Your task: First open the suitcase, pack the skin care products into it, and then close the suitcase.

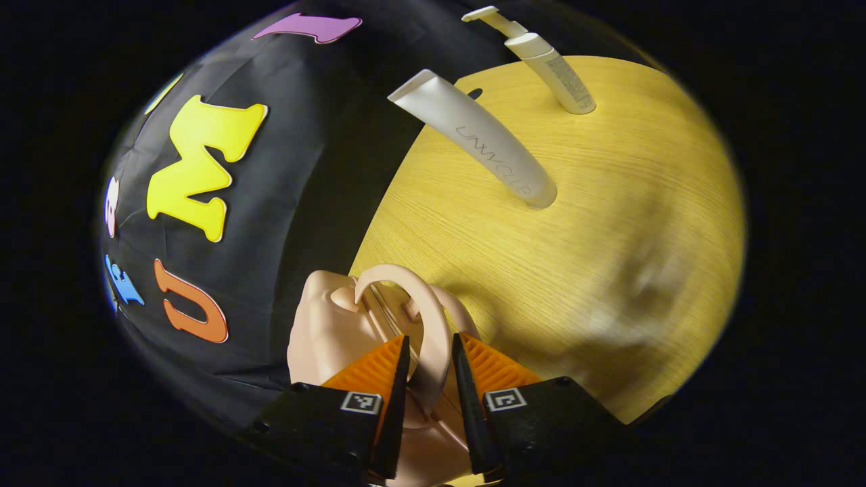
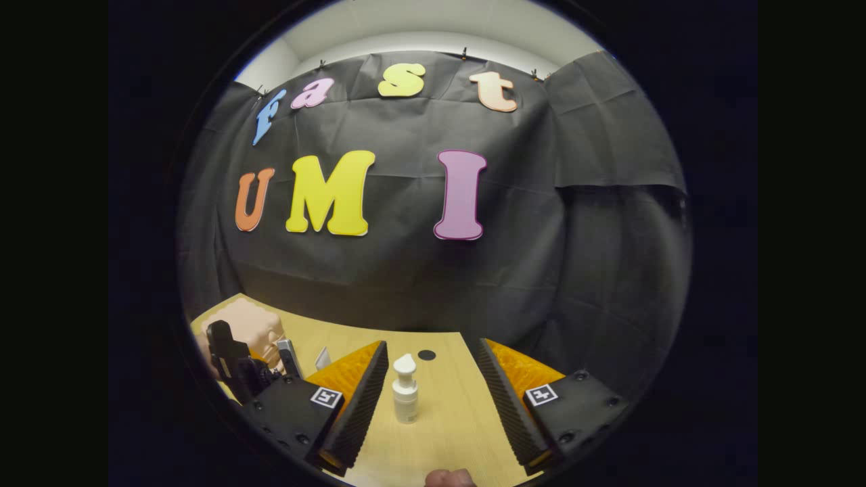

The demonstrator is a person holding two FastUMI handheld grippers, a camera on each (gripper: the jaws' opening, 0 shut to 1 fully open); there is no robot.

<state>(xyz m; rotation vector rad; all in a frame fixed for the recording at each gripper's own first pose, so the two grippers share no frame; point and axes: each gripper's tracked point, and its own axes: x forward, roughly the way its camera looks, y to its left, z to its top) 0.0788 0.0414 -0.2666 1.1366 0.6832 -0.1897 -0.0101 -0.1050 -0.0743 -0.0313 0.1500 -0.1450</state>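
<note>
The pink suitcase lies shut at the edge of the wooden table. Its arched handle runs between the fingers of my left gripper, which is shut on it. A white tube and a white pump bottle stand on the table beyond the case. In the right gripper view my right gripper hovers open over the table, and the pump bottle stands upright between and beyond its fingers. Far to the left there are the suitcase, my left gripper on it, and the tube.
A small dark round hole sits in the tabletop behind the bottle. The black cloth wall closes off the back of the table. A fingertip shows at the bottom edge of the right gripper view.
</note>
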